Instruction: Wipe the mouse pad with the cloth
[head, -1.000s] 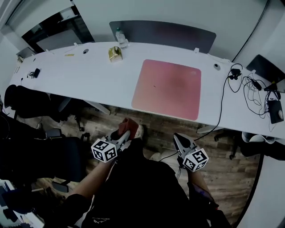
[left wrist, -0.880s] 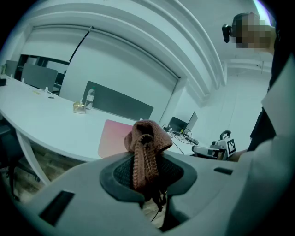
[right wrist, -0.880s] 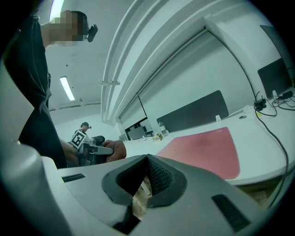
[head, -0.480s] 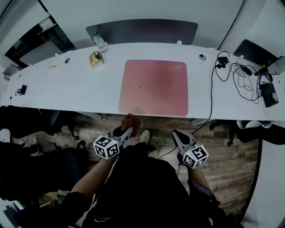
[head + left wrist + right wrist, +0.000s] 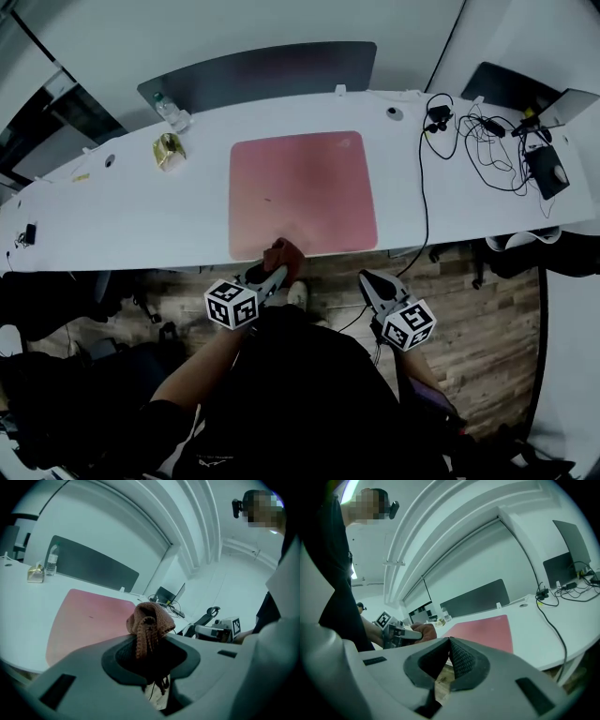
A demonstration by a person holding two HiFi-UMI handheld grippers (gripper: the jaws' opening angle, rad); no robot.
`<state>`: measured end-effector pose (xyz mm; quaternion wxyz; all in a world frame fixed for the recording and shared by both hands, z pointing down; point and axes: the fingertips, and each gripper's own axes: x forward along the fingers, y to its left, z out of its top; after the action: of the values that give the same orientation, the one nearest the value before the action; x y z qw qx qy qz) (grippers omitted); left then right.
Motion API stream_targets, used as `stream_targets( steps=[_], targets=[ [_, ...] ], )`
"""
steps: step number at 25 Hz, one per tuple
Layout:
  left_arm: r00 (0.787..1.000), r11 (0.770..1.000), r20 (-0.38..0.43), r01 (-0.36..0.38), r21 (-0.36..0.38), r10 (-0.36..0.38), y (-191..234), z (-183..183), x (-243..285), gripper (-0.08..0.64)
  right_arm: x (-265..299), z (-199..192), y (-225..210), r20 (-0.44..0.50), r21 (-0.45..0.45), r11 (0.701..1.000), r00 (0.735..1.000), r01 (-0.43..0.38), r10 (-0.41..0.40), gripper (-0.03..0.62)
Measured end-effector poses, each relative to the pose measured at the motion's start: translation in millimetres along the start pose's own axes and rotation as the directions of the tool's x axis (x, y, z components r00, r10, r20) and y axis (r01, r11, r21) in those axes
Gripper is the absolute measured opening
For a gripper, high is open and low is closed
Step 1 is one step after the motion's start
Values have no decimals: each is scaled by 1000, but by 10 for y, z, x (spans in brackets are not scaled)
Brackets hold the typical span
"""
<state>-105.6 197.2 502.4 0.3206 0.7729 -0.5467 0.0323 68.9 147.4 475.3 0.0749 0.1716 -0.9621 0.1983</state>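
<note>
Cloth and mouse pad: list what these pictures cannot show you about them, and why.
1. Cloth: lower part hidden between the jaws of the left gripper, left gripper view.
2. Mouse pad: its dark speck is too small to identify, head view.
3. Contact: whether cloth touches pad cannot be told; head view looks from above.

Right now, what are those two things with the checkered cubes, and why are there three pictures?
A person is holding two hand tools called grippers, each with two jaws that pinch. The checkered cubes are part of them. The big picture comes from a camera on the person's head, looking down. The other two come from little cameras riding on each gripper. The left gripper is pinching a brown cloth, close to the near edge of the pink mouse pad. The right gripper is shut and holds nothing. On the white desk there are also a bottle, a small gold thing and some cables.
</note>
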Motion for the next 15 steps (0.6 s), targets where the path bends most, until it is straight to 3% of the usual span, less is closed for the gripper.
stream_targets(
  steps=[8, 15],
  targets=[
    [987, 993, -106, 118, -13, -118, 79, 100, 574, 97, 62, 91, -270, 5, 20, 993, 994, 112, -112, 25],
    [933, 962, -251, 273, 28, -258, -78, 64, 1144, 97, 87, 109, -458, 9, 54, 975, 976, 215, -216, 25]
  ],
)
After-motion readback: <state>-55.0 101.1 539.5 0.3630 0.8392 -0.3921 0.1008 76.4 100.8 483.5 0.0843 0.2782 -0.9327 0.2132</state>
